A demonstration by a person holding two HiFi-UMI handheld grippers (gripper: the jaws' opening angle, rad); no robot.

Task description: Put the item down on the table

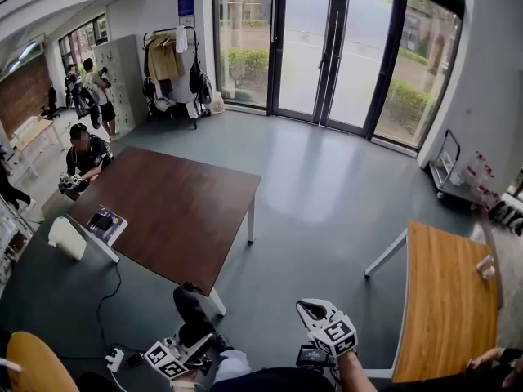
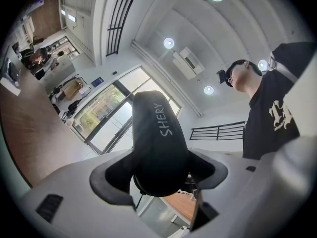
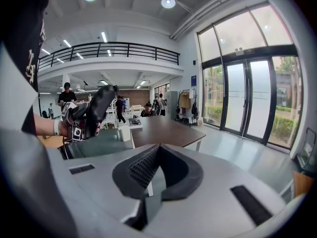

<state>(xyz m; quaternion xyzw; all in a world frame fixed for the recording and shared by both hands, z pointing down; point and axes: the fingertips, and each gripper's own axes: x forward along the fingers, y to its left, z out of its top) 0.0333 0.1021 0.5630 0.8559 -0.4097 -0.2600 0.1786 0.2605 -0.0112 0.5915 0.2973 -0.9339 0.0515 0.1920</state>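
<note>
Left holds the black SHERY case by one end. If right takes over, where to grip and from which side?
Probably the free upper half of the black case, across its narrow width, from the right. It stands long and slim above the left gripper; the right gripper is shut, so open first.

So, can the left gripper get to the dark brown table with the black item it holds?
Probably yes. The left gripper is shut on the black item, which hangs close by the brown table at its near corner in the head view, with nothing seen between them.
</note>
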